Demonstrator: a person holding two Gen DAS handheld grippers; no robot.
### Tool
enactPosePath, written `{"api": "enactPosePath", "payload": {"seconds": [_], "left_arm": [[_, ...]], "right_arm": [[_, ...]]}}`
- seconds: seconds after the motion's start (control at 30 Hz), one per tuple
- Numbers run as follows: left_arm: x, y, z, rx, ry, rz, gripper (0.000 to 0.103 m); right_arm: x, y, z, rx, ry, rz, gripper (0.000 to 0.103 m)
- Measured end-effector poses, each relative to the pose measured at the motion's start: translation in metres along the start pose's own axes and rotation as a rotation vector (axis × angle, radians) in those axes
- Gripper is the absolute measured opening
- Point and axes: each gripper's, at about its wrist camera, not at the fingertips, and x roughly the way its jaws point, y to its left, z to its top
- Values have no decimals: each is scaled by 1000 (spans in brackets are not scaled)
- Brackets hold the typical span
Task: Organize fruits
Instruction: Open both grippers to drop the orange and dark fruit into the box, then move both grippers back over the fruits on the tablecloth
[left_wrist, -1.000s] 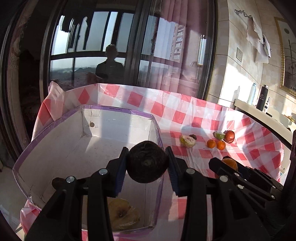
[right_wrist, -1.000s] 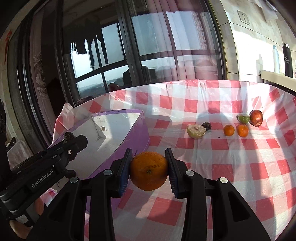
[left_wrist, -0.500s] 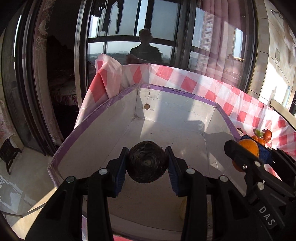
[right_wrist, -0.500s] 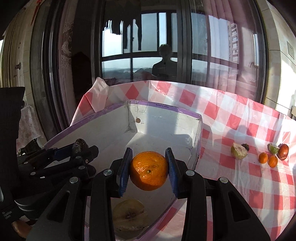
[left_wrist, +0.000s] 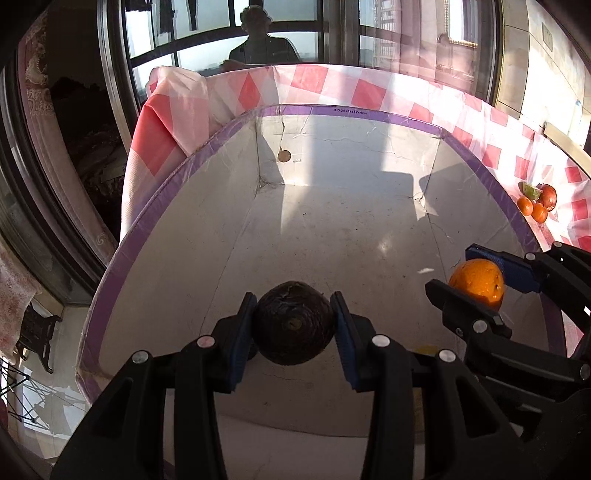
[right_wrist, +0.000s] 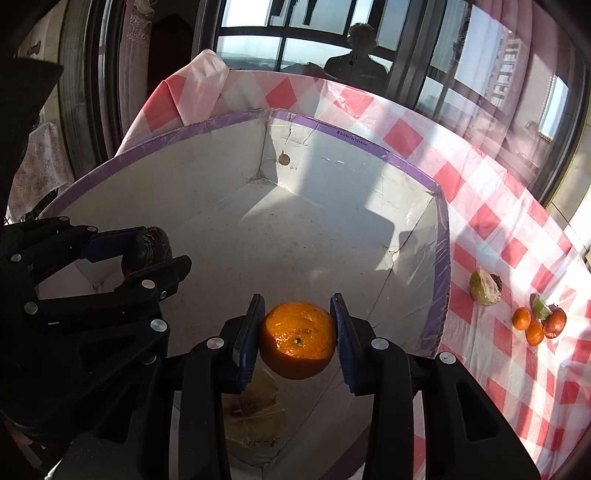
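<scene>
Partway through: a pale fruit (right_wrist: 255, 413) already lies at the box's (right_wrist: 441, 258) near end; the left gripper (left_wrist: 293, 326) clamps a dark fruit (left_wrist: 293, 326) and the right gripper (right_wrist: 297, 338) an orange (right_wrist: 297, 338) over the box, while several fruits (right_wrist: 535, 321) wait on the checked tablecloth (right_wrist: 498, 369) past the box's right wall

the left gripper (left_wrist: 293, 325) clamps a dark, rough-skinned round fruit (left_wrist: 293, 323) between its blue pads, held above the floor of a white box (left_wrist: 332, 229) with a purple rim. at the right, the right gripper (left_wrist: 476, 280) pinches an orange (left_wrist: 478, 282) over the same box. beyond the box's right wall, on a red-and-white checked cloth (left_wrist: 576, 192), two small oranges (left_wrist: 532, 208), a red fruit (left_wrist: 548, 195) and a green piece (left_wrist: 530, 190) lie close together.
</scene>
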Motion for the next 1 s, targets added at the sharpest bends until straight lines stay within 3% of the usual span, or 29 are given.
{"api": "enactPosePath", "payload": {"seconds": [0.23, 0.33, 0.43, 0.77, 0.9, 0.93, 0.97, 1.0], "left_arm": [[5, -1, 0, 10, 50, -3, 42], [6, 1, 0, 0, 59, 31, 56], [6, 3, 1, 8, 57, 62, 64], [9, 4, 2, 10, 100, 85, 66], [11, 5, 7, -19, 122, 78, 72], [9, 5, 10, -40, 118, 80, 74], [3, 6, 13, -68, 96, 102, 76], [-5, 6, 16, -102, 54, 126, 88]], "right_arm": [[3, 2, 1, -32, 40, -5, 39], [3, 0, 1, -27, 39, -7, 41], [3, -2, 0, -21, 36, -9, 44], [4, -3, 1, -33, 50, -7, 47], [-6, -9, -2, -12, -13, 29, 47], [-14, -13, -4, 10, -64, 19, 52], [-24, -19, -6, 30, -121, 19, 67], [-34, -29, -9, 59, -180, 9, 83]]}}
